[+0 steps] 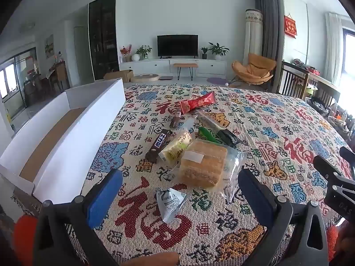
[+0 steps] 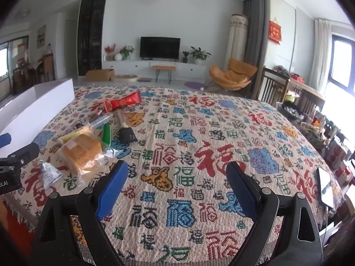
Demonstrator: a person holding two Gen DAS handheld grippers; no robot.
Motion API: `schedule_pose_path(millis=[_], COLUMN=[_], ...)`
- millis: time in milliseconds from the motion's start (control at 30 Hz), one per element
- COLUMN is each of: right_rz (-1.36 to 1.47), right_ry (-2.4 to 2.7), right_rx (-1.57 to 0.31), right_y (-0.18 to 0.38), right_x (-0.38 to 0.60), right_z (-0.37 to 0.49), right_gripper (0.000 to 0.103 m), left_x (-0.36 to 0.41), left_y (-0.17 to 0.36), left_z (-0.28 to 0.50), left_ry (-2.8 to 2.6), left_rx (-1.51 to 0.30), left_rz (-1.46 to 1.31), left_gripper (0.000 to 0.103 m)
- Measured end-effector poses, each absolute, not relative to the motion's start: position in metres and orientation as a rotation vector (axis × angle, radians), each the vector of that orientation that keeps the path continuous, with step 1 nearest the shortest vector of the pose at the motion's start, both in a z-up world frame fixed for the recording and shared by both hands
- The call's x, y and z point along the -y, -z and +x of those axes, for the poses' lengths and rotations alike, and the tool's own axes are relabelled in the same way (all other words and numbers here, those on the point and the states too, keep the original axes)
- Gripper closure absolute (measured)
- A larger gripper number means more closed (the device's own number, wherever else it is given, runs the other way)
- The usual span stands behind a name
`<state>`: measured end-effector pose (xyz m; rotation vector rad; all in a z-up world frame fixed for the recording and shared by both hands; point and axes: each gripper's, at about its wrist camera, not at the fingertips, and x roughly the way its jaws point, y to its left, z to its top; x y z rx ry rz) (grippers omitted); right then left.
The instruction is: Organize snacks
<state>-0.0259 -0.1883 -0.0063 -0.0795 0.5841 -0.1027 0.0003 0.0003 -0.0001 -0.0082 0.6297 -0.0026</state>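
Several snacks lie on the patterned tablecloth [image 1: 277, 122]: a bagged bread loaf [image 1: 203, 165], a small grey packet [image 1: 169, 204], a brown chocolate bar [image 1: 158, 145], a yellow packet [image 1: 177, 146], a green packet [image 1: 207, 135], a black packet [image 1: 226, 134] and a red packet [image 1: 197, 103]. A white open box [image 1: 66, 128] stands at the left. My left gripper [image 1: 179, 190] is open and empty, just short of the grey packet and bread. My right gripper [image 2: 177, 175] is open and empty over bare cloth, right of the bread [image 2: 81, 153] and grey packet [image 2: 48, 174].
The box [image 2: 37, 106] sits along the table's left edge. A phone [image 2: 326, 187] lies near the table's right edge. Chairs and clutter [image 2: 310, 119] stand beyond the right side. The left gripper's body [image 2: 13, 166] shows at the right wrist view's left edge.
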Motion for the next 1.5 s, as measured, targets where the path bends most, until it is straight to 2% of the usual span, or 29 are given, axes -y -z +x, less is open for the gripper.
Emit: schedule_pose_path(millis=[1500], right_rz=[-0.103], right_ry=[0.062], right_rx=[-0.592], right_y=[0.009], right_x=[0.176], right_z=[-0.027], right_gripper=[0.011], left_x=[0.000], left_y=[0.012], left_z=[0.005], left_ry=[0.001], left_rx=[-0.663], left_rz=[-0.003], left_gripper=[0.000])
